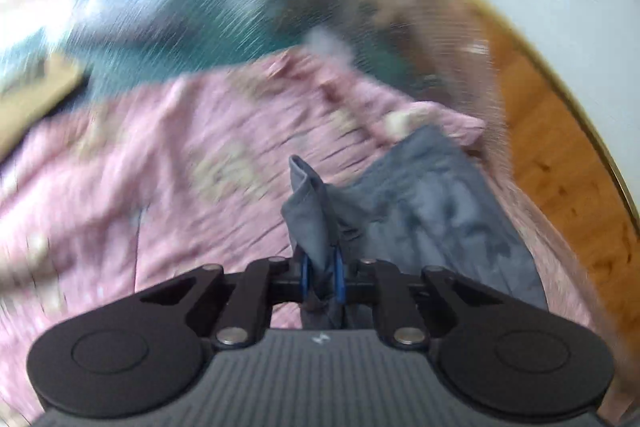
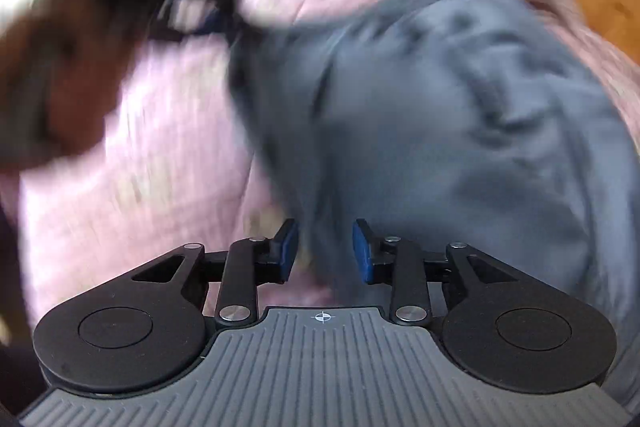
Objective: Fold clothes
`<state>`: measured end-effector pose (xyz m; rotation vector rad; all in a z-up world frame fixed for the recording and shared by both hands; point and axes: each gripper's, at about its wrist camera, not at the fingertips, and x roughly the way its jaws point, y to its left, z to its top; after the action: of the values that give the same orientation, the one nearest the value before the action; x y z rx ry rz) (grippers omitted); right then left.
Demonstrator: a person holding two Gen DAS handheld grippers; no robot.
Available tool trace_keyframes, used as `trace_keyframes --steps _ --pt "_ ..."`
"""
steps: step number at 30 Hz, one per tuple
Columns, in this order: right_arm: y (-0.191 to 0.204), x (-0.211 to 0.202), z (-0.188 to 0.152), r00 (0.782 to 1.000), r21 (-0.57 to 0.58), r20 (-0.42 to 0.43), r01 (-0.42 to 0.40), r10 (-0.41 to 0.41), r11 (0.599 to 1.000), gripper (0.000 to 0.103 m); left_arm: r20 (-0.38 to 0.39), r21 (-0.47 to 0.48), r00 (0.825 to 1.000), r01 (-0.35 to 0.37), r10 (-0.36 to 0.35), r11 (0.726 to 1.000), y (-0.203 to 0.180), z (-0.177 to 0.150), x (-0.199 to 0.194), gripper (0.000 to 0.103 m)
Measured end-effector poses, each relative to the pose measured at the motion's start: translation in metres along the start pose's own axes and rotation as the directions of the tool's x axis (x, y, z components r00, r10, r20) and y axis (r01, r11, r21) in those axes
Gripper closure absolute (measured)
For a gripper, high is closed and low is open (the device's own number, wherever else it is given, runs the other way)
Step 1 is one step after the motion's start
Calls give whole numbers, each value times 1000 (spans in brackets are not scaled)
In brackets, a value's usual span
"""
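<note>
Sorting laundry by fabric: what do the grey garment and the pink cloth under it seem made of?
Grey garment: thin matte woven or knit fabric, perhaps cotton; it bunches into soft folds. Pink cloth: light crinkled fabric with a pale print; blur hides the weave.

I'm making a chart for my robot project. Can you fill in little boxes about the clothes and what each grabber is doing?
surface: pink patterned cloth
garment being worked: grey garment, lying crumpled on the pink cloth
left gripper: shut, pinching a bunched edge of the grey garment
right gripper: jaws apart, grey fabric in the gap, pads not pressing it
picture quality: blurred
fold: not yet done
</note>
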<state>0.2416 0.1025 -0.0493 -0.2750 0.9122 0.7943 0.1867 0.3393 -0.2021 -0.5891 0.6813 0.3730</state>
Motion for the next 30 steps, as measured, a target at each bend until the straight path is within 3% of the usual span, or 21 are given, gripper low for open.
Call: trace_keyframes --steps 2,3,5,7,8,11,12,14,16,18,22,25,28,30 --pt "-31 -35 11 996 146 78 33 -45 989 66 74 196 996 39 -54 980 -41 -6 -21 92" --pt "-49 -45 14 992 206 71 87 -104 975 66 102 291 990 63 -96 955 -62 -11 -31 92" --pt "-80 -43 11 980 260 -17 198 -201 945 66 143 472 972 97 -185 876 -105 -22 -50 92" --pt "-109 -8 -7 963 261 -192 237 -190 936 66 122 605 958 134 -258 785 -133 -48 -59 92" --pt "-122 -3 -13 965 301 -205 220 -162 928 66 108 666 950 149 -292 731 -147 -61 -64 92" --pt "-161 -3 -27 987 462 -143 127 -68 878 68 47 819 921 186 -386 542 -188 -100 -77 92" --pt "-176 -15 -31 995 521 -81 91 -57 849 62 5 845 913 215 -408 490 -195 -114 -79 92" --pt "-206 -45 -40 996 623 73 2 -60 783 36 -78 887 896 263 -437 380 -206 -142 -81 92" --pt "-231 -66 -50 979 680 193 -92 -57 727 24 -178 906 881 321 -439 276 -214 -168 -77 92" --pt "-249 -67 -57 968 699 247 -157 -30 698 18 -247 915 875 352 -417 197 -219 -193 -71 92" --pt "-237 -50 -50 950 622 292 -103 -108 776 18 -314 927 885 364 -344 92 -227 -228 -53 91" --pt "-222 -30 -45 945 563 281 -22 -166 826 18 -320 933 894 355 -313 60 -228 -239 -47 91" --pt "-210 9 -39 957 478 222 58 -185 876 19 -325 933 900 355 -290 56 -224 -241 -44 91" --pt "-212 24 -35 949 447 214 114 -230 887 20 -329 932 903 357 -276 56 -225 -240 -42 91"
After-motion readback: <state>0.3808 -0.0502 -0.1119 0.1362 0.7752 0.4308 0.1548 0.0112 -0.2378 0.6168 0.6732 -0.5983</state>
